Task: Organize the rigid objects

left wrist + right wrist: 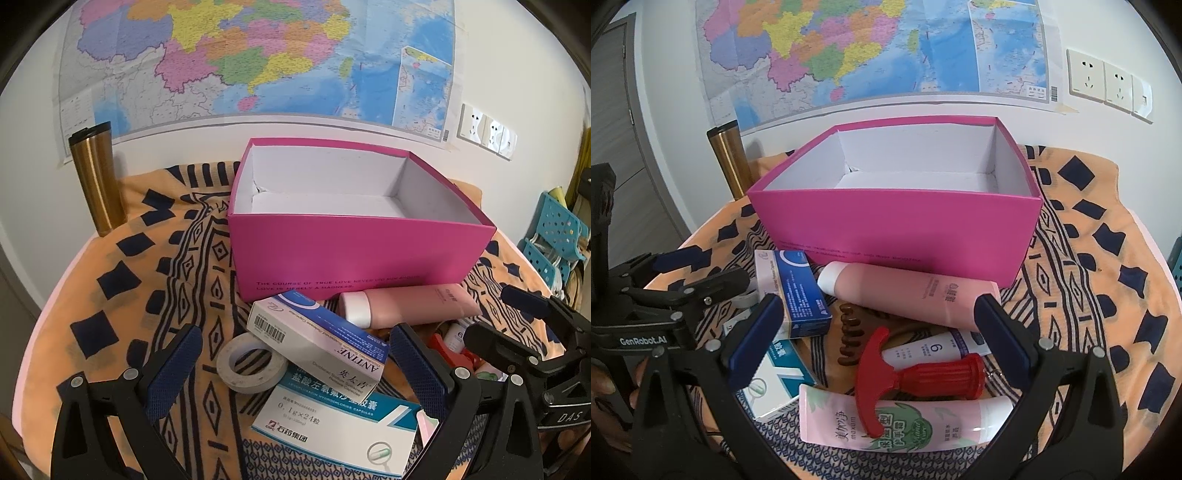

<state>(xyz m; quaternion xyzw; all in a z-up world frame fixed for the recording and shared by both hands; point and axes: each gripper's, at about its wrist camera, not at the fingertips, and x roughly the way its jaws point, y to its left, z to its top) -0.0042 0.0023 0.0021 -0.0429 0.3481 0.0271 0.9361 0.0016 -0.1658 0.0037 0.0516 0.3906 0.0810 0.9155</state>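
An open pink box (347,254) (897,225) stands empty on the patterned cloth. In front of it lie a blue-white medicine box (317,338) (794,291), a second white medicine box (340,424) (772,384), a tape ring (251,363), a pink bottle (410,304) (916,295), a red T-handle tool (912,380), a brown hair claw (849,336), a small white tube (934,349) and a pink tube (905,424). My left gripper (295,369) is open over the medicine boxes. My right gripper (879,341) is open over the red tool.
A gold tumbler (98,181) (729,162) stands at the back left by the wall. A map and wall sockets (1108,83) are behind. A blue perforated rack (554,236) is at the right. The round table's edge curves at the left and right.
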